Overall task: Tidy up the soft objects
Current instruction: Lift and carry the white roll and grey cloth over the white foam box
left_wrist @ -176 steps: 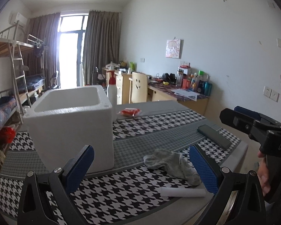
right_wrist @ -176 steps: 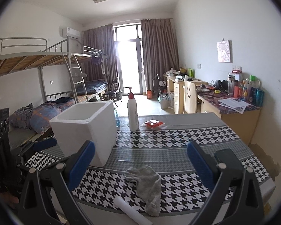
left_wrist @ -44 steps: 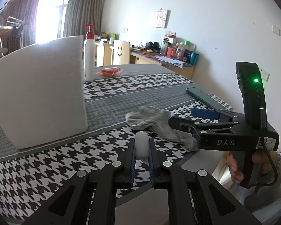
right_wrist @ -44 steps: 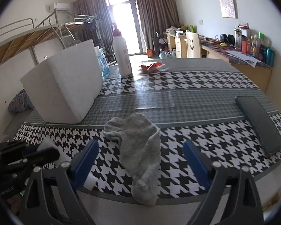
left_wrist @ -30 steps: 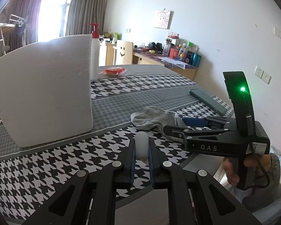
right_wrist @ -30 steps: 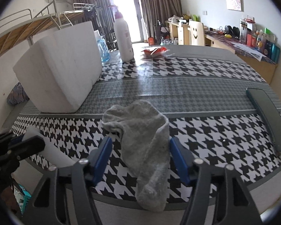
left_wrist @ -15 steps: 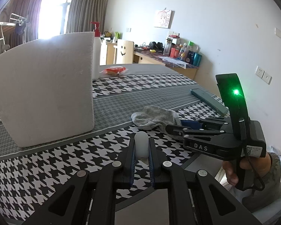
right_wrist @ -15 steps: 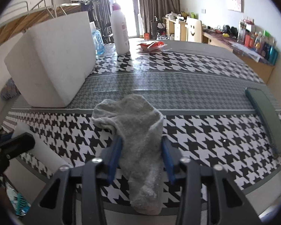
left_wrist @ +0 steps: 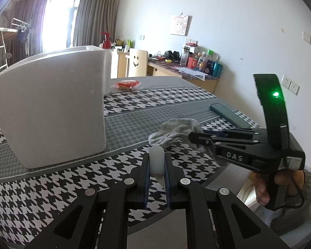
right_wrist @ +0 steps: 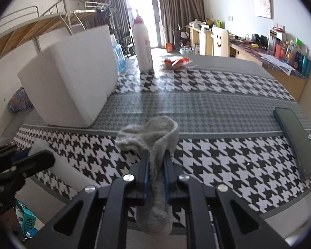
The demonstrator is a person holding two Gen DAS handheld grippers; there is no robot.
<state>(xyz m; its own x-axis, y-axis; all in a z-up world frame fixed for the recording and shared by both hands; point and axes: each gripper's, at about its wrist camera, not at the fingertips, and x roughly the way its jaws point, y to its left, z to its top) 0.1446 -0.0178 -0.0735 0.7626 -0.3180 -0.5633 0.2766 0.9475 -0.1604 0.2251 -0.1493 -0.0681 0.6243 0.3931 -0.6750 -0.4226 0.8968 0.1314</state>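
Now gripped at mid-length: one limp grey knitted sock (right_wrist: pixel 155 137), lying near the table's front edge with its toe hanging over that edge at 6 o'clock and its crumpled cuff toward 12 o'clock. Clamped on it, the right gripper (right_wrist: pixel 156 166), whose blue pads have just been closing and now press the fabric from both sides. At 9 o'clock of the sock, one soft white cylindrical roll (left_wrist: pixel 156 159), pinched between the pads of the left gripper (left_wrist: pixel 156 172), also at the near edge. Judged step in hand: securing both soft items, with neither lifted yet. Next move probably calls for raising each straight up, clear of the black-and-white houndstooth table cover (right_wrist: pixel 217 166), then carrying them toward 10 o'clock and over the rim of the single white foam box (right_wrist: pixel 72 78), the likely container. Worth watching: the sock's loose ends dangling and catching the box wall; the roll slipping if squeezed unevenly. Farther out, counted: one dark green flat rectangular case (right_wrist: pixel 296 143) at 3 o'clock, well apart from the sock; one white pump bottle with a red top (left_wrist: pixel 106 62) at 12 o'clock, just behind the box; one red-and-clear snack packet (right_wrist: pixel 176 61) near that bottle; one blue-tinted clear bottle (right_wrist: pixel 119 58) between box and pump bottle.
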